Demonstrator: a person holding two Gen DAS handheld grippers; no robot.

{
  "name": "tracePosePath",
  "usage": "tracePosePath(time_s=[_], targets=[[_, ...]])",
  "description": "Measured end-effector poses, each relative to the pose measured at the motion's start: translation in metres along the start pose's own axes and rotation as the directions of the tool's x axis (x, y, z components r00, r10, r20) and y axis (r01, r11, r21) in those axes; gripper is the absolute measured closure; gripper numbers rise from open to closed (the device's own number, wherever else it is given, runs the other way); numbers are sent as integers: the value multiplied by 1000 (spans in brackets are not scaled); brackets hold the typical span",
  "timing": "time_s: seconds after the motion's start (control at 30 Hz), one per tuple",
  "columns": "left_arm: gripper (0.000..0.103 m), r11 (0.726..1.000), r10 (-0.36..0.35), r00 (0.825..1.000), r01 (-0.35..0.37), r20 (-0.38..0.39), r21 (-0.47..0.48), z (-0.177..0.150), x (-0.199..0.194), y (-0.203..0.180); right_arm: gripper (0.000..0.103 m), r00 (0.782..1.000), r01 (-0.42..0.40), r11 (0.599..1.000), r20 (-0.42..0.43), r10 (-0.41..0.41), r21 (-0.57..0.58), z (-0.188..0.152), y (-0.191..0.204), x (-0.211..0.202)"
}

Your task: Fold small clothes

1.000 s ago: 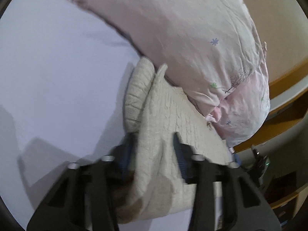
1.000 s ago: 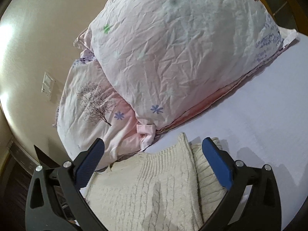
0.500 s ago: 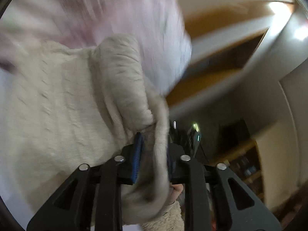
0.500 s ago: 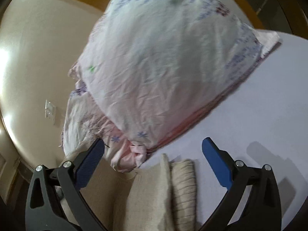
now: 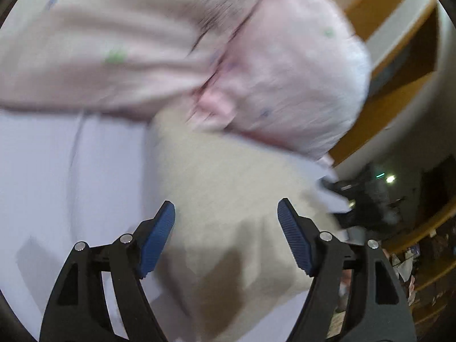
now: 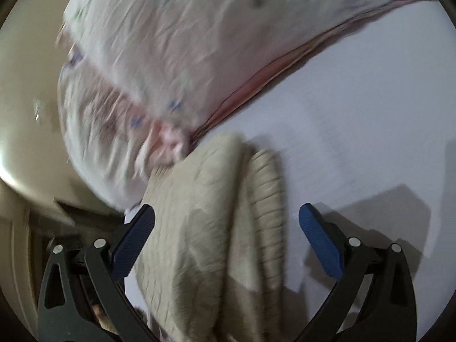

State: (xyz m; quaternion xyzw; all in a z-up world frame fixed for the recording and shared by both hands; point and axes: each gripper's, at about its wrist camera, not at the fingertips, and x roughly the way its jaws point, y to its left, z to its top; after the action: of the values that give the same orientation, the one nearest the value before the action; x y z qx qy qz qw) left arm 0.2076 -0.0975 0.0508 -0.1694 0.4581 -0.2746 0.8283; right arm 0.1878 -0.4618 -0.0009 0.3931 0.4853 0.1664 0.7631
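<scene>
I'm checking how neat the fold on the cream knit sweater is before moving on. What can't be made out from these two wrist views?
- Left wrist view: motion blur smears the cream knit sweater; its fold lines and edges are unreadable.
- Right wrist view: the sweater's near end is cut off by the bottom edge, behind the open right gripper.
- Both views: the pink floral pillows cover the sweater's far edge.
- Left wrist view: the dark shelf clutter beyond the open left gripper is blurred.

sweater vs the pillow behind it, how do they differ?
The sweater is plain beige, with knit ribs visible on its folded edge; the pillow is pale pink-white, wrinkled, with small blue and green prints.

The sweater lies low and folded on the sheet; the pillow bulks up much taller behind it.

The sweater sits between the open fingers of the right gripper; the pillow is beyond them.

Both rest on the sheet, and their edges meet.
</scene>
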Motion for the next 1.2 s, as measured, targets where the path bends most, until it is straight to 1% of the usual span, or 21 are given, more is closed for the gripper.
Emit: tracePosePath(time_s=[0.1,0.2,0.23,0.3,0.37,0.4,0.47,0.53,0.57,0.63,0.67,0.7,0.77,0.8,0.87,0.93,0.97,1.0,1.1,1.13,1.2], targets=[[24,999,37,999,-37,-37,12,-10,15,6,11,999,48,997,6,-48,-60,-8,8,6],[20,1000,28,998,-27,-54,13,-17,27,5,44,996,88,992,16,-87,-86,-11,11,8],[20,1000,11,998,-11,-61,3,-19,29,10,61,999,50,996,-10,-51,-69,-12,8,13],[22,1000,-6,999,6,-44,10,-19,31,11,66,1000,29,998,4,-29,-57,-11,8,13],[50,999,-41,999,41,-22,3,-19,24,14,70,999,-38,997,35,41,-69,-12,15,8],[55,998,-68,998,68,-15,-2,-17,19,17,71,994,-96,992,43,100,-83,-12,22,7],[59,994,-105,994,105,-3,-1,-16,0,23,72,978,-197,971,41,204,-136,-17,40,8],[59,997,-47,997,44,53,61,-18,-24,24,72,971,-230,956,19,238,-182,-23,58,20],[57,995,3,996,-11,86,95,-19,-36,28,69,980,-189,959,12,196,-213,-25,69,33],[50,989,95,991,-104,90,108,-19,-42,42,58,999,-19,964,36,30,-266,-27,83,53],[46,987,132,989,-137,65,81,-19,-40,52,51,992,116,950,78,-98,-289,-28,87,58],[44,989,135,989,-138,51,47,-20,-42,61,49,985,158,945,113,-131,-285,-29,86,54],[38,991,130,987,-133,98,26,-27,-56,65,47,986,95,968,158,-59,-232,-33,81,33],[35,985,161,977,-169,141,45,-31,-67,63,47,984,69,973,174,-31,-222,-36,81,25],[20,966,225,951,-247,212,81,-42,-88,57,47,990,18,965,142,19,-260,-45,91,21],[14,956,254,937,-281,238,83,-52,-102,57,50,997,29,953,74,-7,-302,-56,102,35],[12,953,269,934,-293,235,77,-59,-107,57,76,992,125,935,63,-110,-332,-64,105,49],[11,949,284,932,-307,226,70,-66,-110,58,83,981,193,920,86,-174,-340,-69,104,52],[6,927,360,915,-373,183,43,-83,-108,56,91,982,159,970,132,-136,-184,-73,88,37],[3,918,383,908,-394,173,38,-90,-108,55,91,977,169,976,154,-148,-135,-78,84,31],[1,904,418,896,-427,147,34,-105,-109,54,89,968,196,972,183,-171,-129,-87,88,28]])
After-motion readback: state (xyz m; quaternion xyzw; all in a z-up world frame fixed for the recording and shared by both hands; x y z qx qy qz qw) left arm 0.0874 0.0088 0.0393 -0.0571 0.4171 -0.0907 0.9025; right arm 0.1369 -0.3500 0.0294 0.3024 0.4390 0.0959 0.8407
